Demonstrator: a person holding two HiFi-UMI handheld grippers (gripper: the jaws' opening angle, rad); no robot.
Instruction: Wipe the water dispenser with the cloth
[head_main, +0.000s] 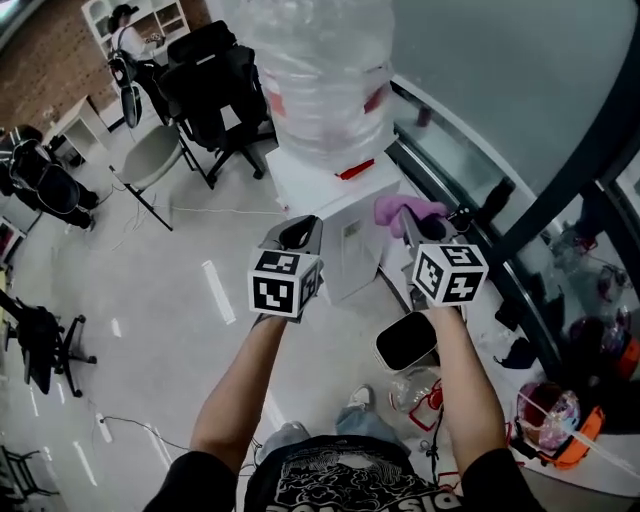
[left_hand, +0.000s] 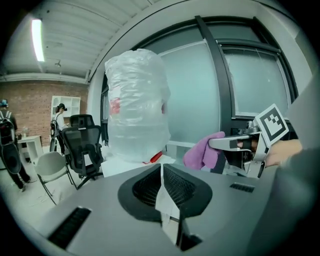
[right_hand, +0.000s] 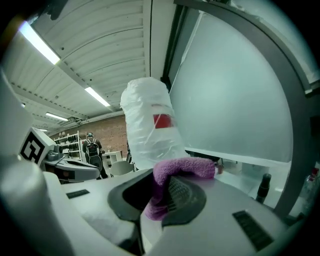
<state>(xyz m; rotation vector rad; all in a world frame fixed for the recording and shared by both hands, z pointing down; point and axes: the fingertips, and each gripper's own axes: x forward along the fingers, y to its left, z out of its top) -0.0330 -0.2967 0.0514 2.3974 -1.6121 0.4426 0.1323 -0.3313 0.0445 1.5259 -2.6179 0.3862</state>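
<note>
The water dispenser (head_main: 345, 245) is a white cabinet carrying a big bottle (head_main: 322, 70) wrapped in clear plastic. My right gripper (head_main: 412, 222) is shut on a purple cloth (head_main: 405, 209), held just right of the dispenser's top and apart from it. In the right gripper view the cloth (right_hand: 181, 170) bulges over the closed jaws (right_hand: 167, 189), with the bottle (right_hand: 150, 125) behind. My left gripper (head_main: 298, 234) hangs in front of the dispenser, shut and holding nothing. The left gripper view shows its jaws (left_hand: 161, 170) together, the bottle (left_hand: 136, 105) ahead, and the cloth (left_hand: 202, 152) at the right.
Black office chairs (head_main: 215, 90) and a grey chair (head_main: 150, 155) stand left of the dispenser. A black-lidded bin (head_main: 408, 342) sits on the floor below my right hand. A curved window ledge (head_main: 470, 175) runs along the right. A person (left_hand: 59, 120) stands far back.
</note>
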